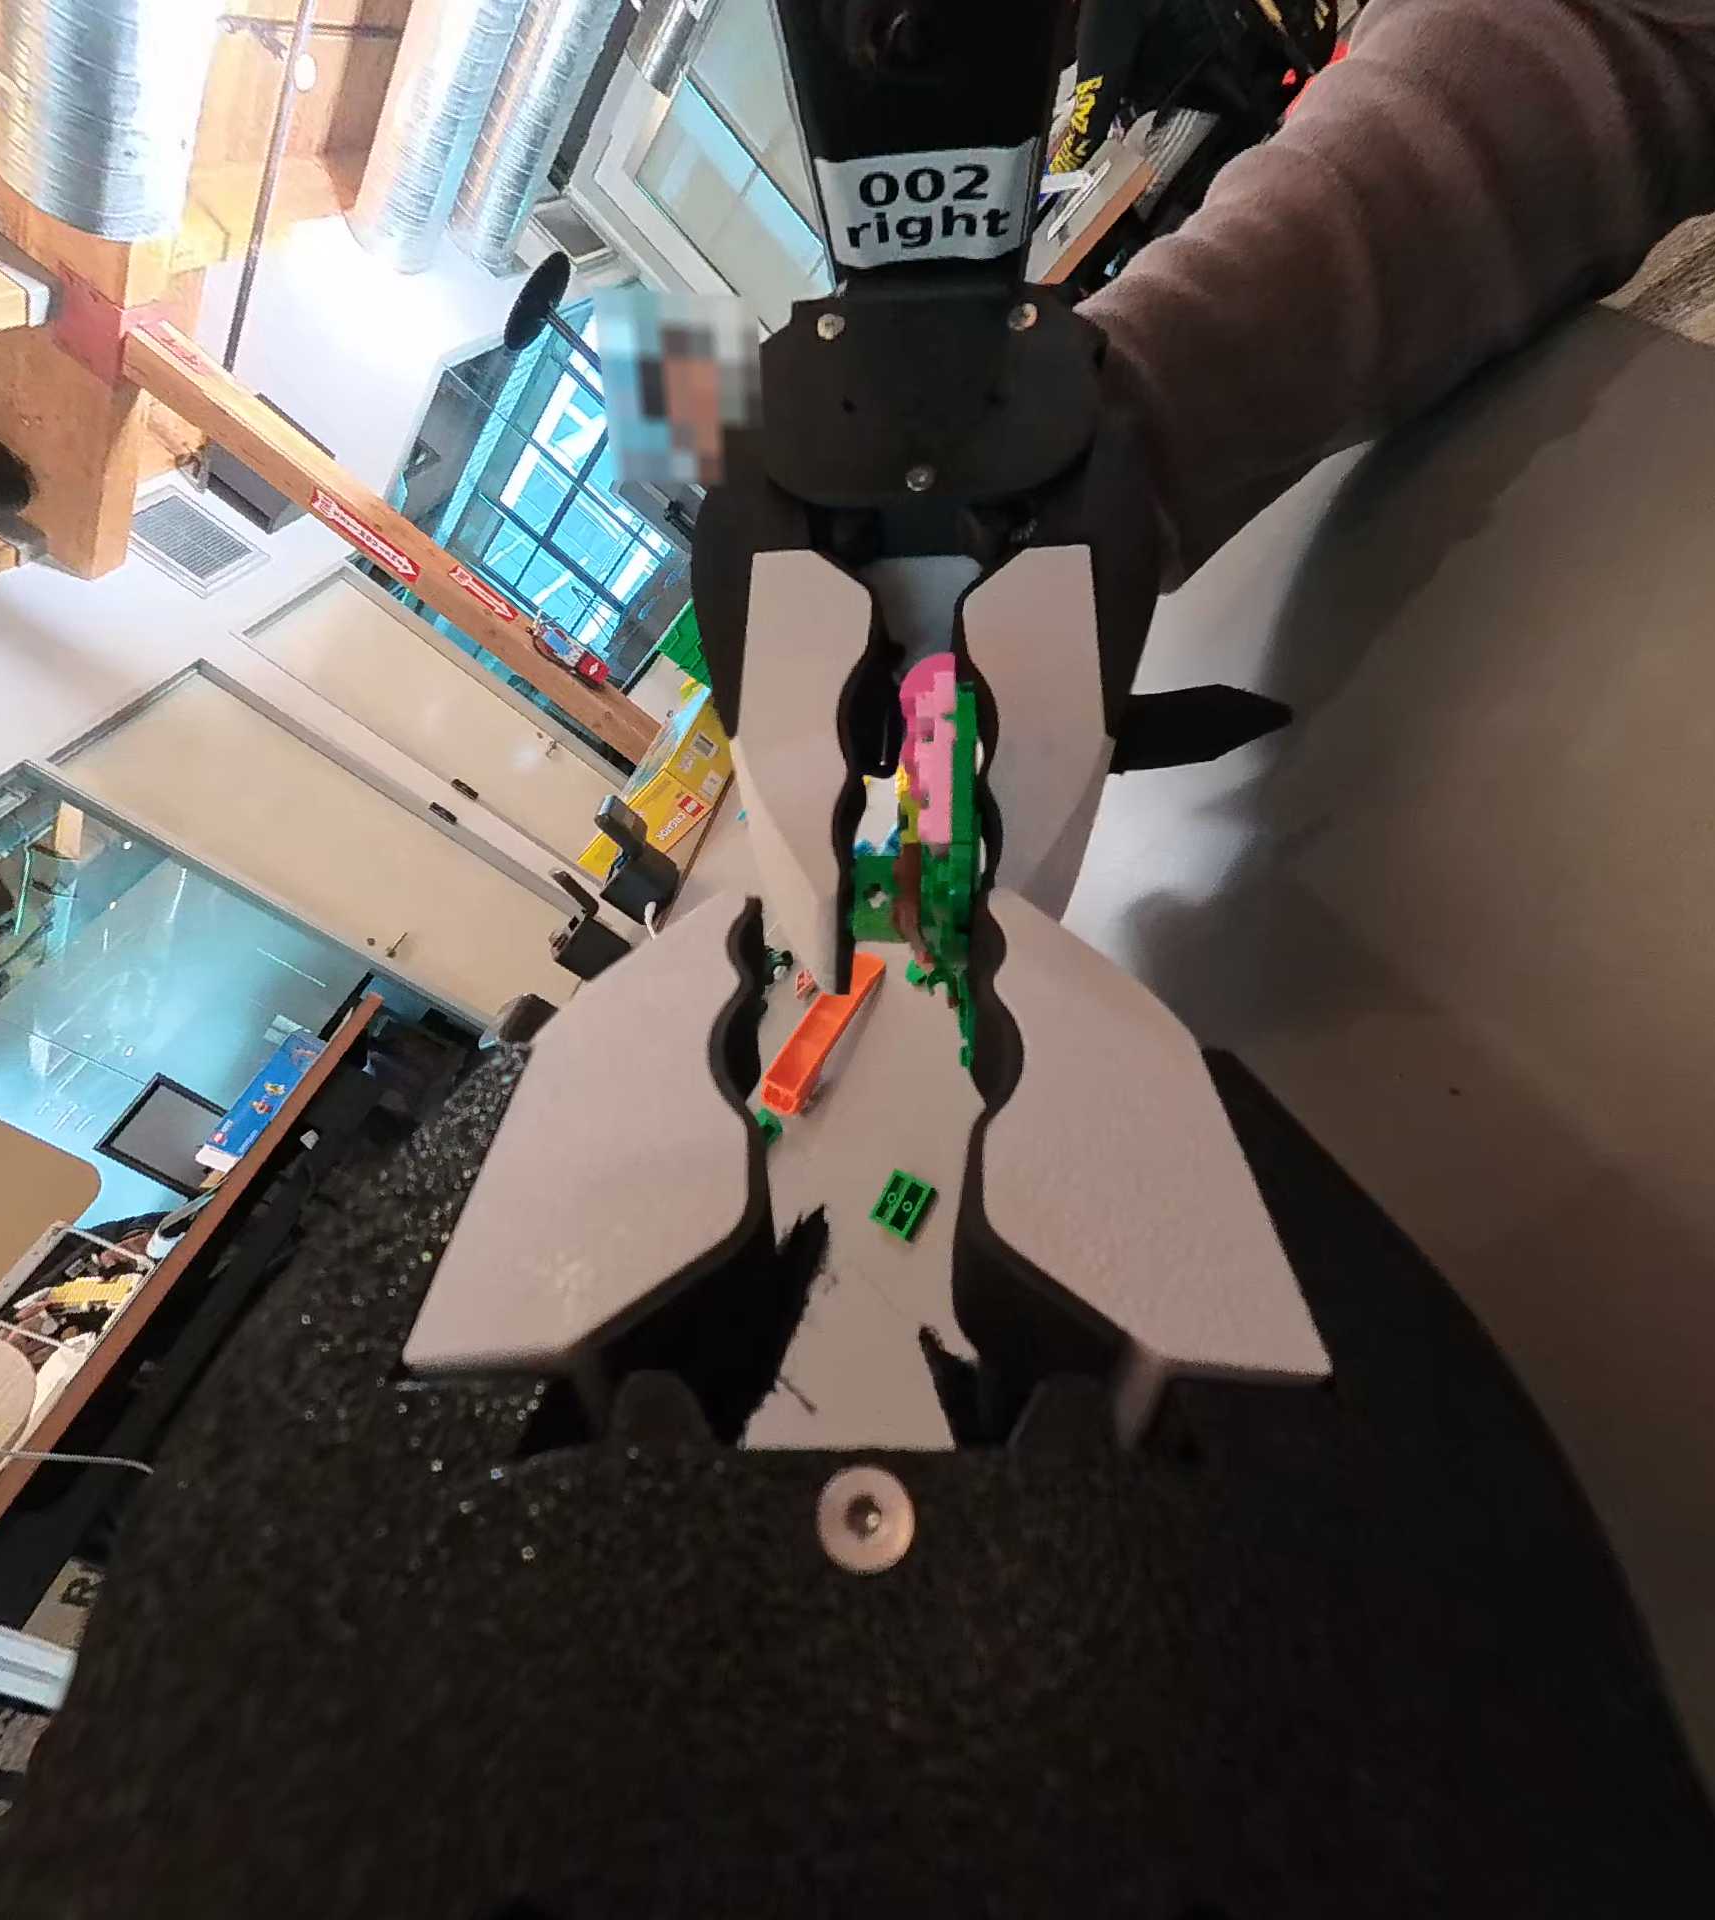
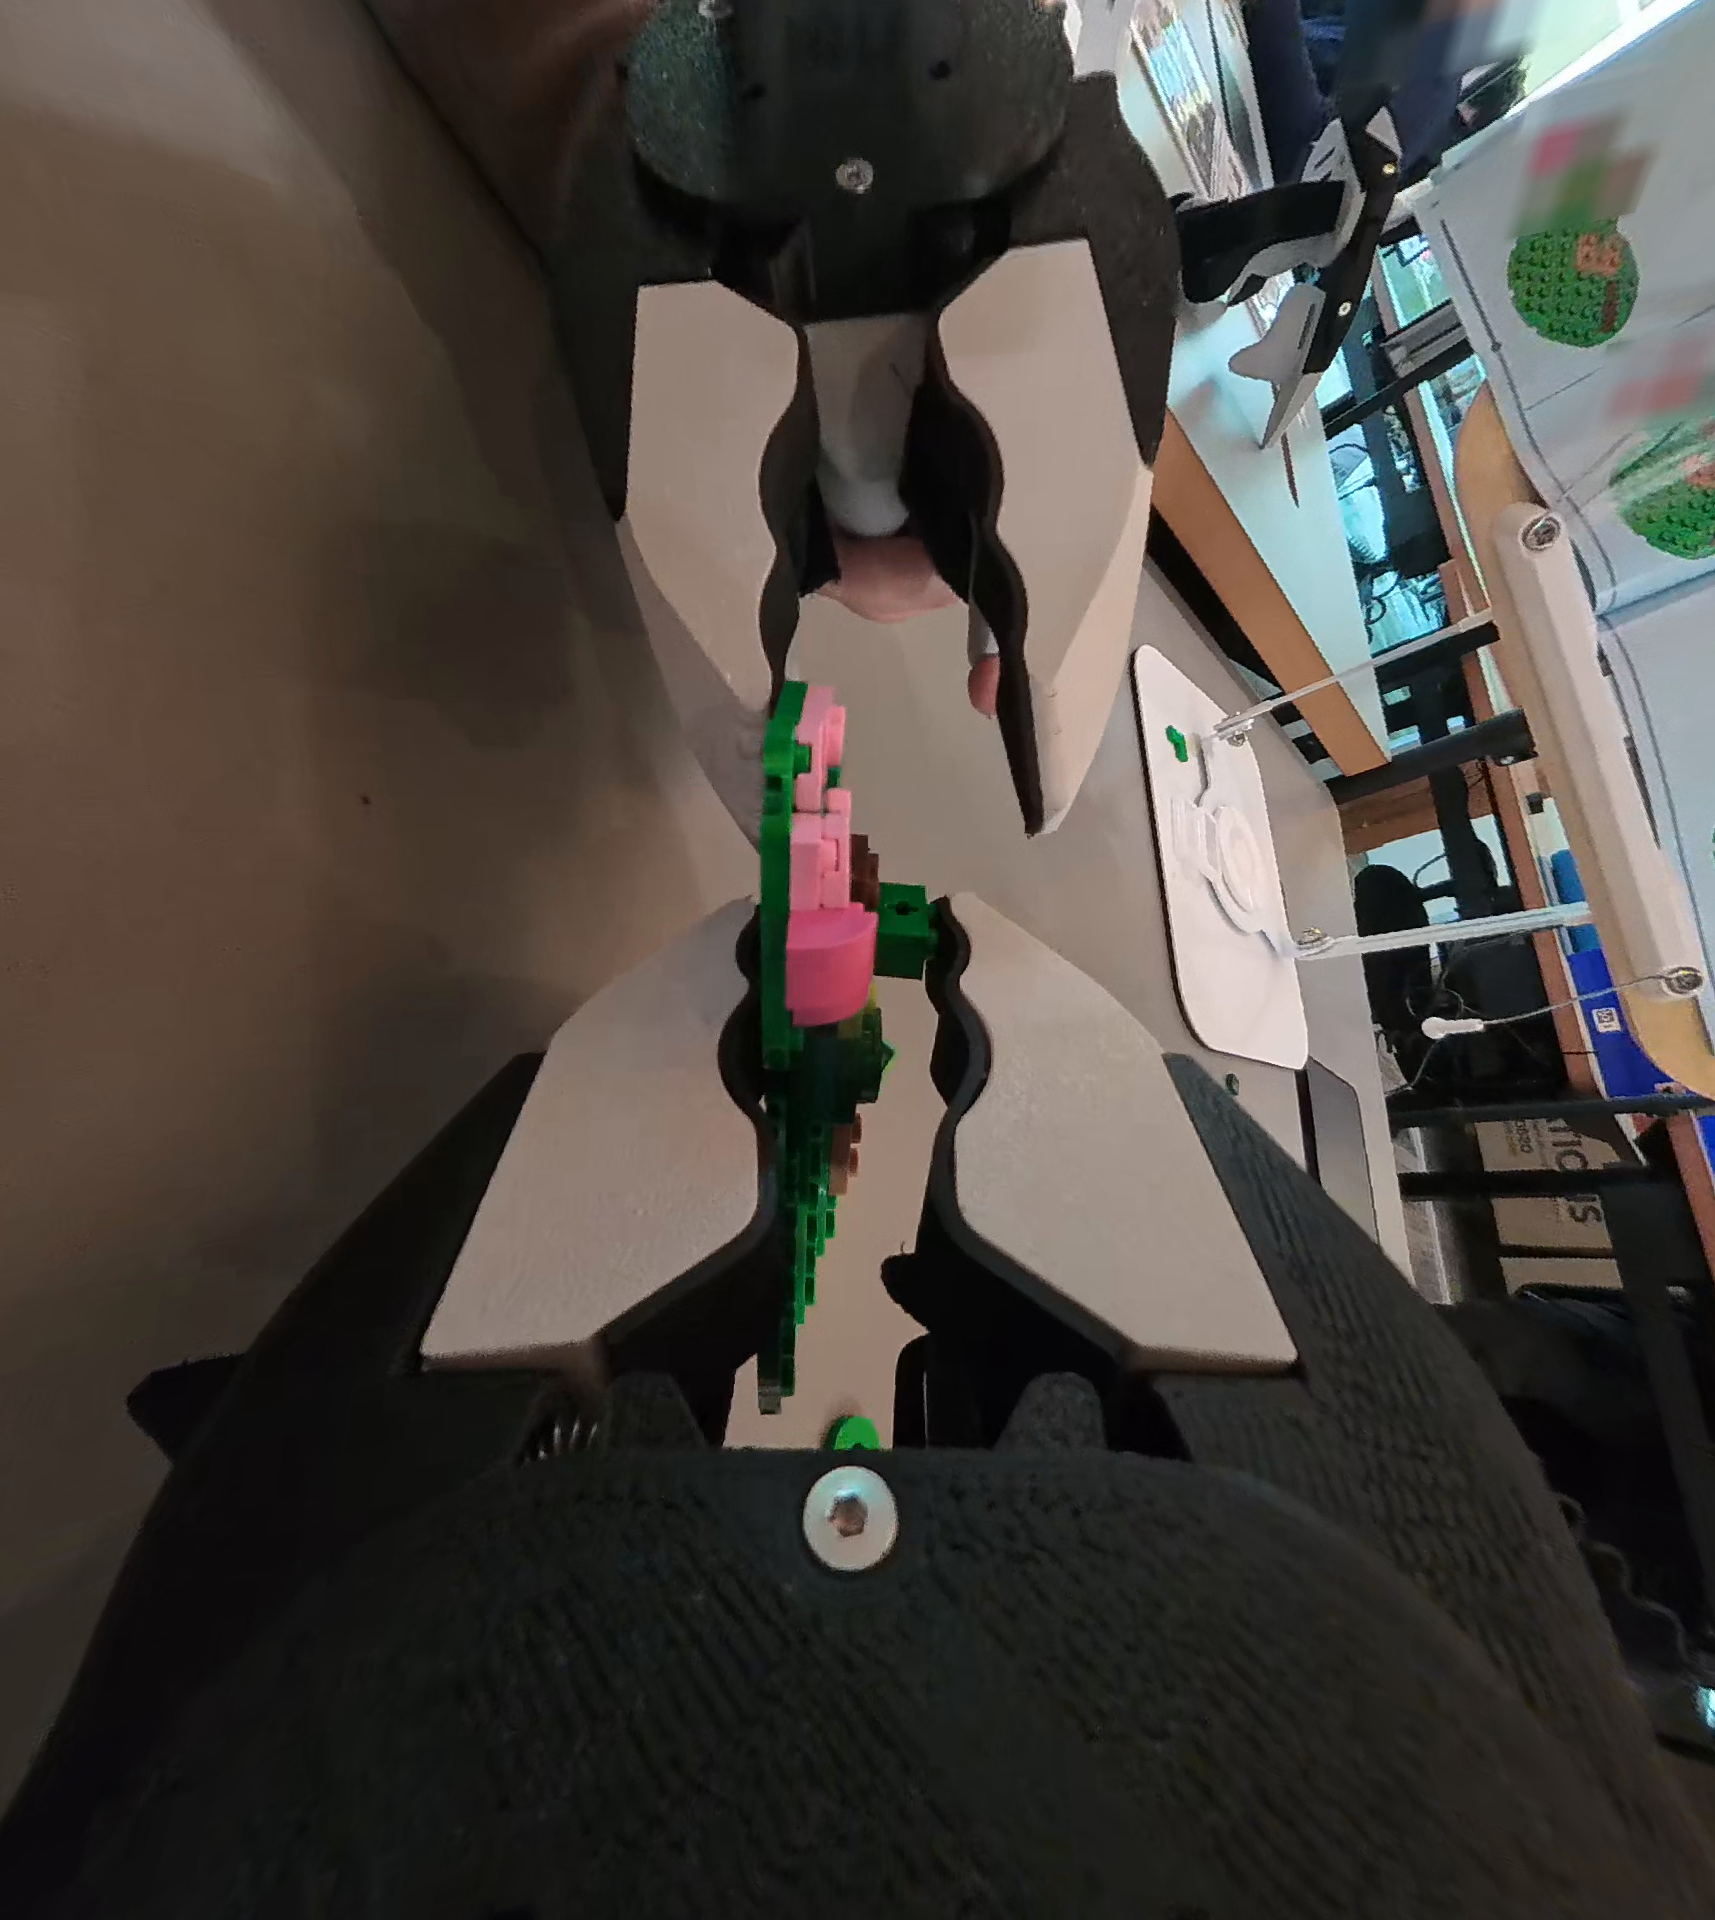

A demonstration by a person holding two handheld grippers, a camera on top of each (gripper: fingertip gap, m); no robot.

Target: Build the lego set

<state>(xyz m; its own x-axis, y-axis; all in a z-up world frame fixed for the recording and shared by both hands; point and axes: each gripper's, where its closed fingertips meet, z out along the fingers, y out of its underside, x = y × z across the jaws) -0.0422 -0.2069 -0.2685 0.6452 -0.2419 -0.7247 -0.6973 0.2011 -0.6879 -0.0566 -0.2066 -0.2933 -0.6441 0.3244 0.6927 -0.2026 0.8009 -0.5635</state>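
The lego model (image 2: pixel 822 956) is a round green plate held on edge, with pink, brown and green bricks on its face. My right gripper (image 2: pixel 848 925) is shut on it, one finger on the plate's back and the other on a green brick (image 2: pixel 903 935). My left gripper (image 1: pixel 874 916) faces the right one tip to tip with its jaws open. In the right wrist view, one left fingertip (image 2: pixel 765 686) sits at the plate's far edge. The model also shows in the left wrist view (image 1: pixel 936 810), between the right gripper's fingers. Both are held above the grey table (image 1: pixel 1455 831).
A long orange brick (image 1: pixel 822 1039) and a small green plate (image 1: pixel 902 1203) lie on the table under the grippers. An instruction booklet (image 2: pixel 1663 416) rests on a white stand (image 2: pixel 1237 862). A yellow lego box (image 1: pixel 687 769) stands at the far edge. A person's sleeve (image 1: pixel 1352 260) reaches in.
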